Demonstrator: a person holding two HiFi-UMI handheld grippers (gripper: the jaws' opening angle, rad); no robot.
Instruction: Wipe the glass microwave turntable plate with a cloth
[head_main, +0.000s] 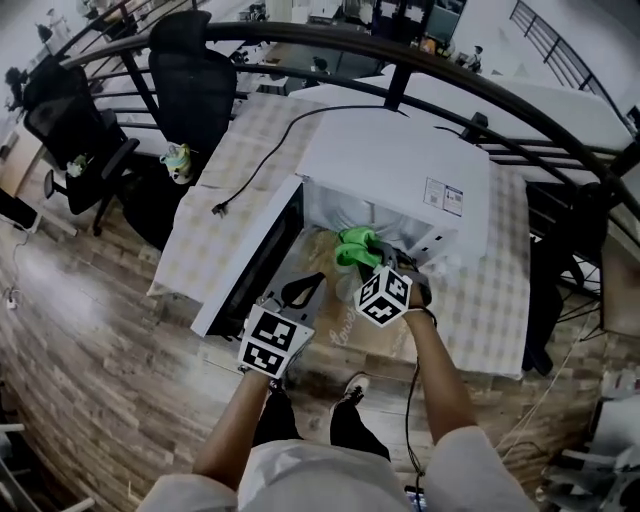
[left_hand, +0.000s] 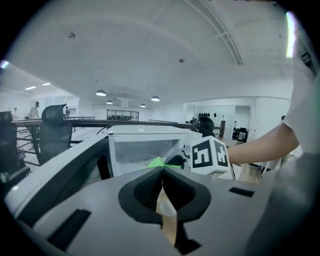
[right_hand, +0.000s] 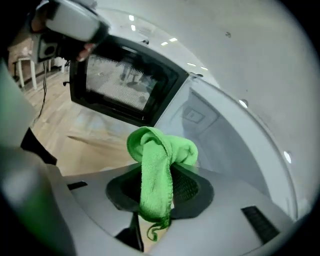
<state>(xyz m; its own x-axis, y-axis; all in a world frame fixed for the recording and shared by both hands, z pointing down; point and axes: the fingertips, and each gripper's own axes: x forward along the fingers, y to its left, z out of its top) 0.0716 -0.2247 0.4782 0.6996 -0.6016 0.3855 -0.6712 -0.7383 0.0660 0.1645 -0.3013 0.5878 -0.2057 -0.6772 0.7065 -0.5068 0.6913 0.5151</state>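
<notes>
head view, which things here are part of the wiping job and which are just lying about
Job: green microfibre cloth, clamped in the right hand-held gripper; white microwave oven, door open; left hand-held gripper, shut and empty.
Lying about: black office chairs; black power cord with plug on the checked tablecloth.

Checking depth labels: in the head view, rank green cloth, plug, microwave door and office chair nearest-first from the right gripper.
1. green cloth, clamped in the right gripper
2. microwave door, left
3. plug, farther left
4. office chair, far back-left
</notes>
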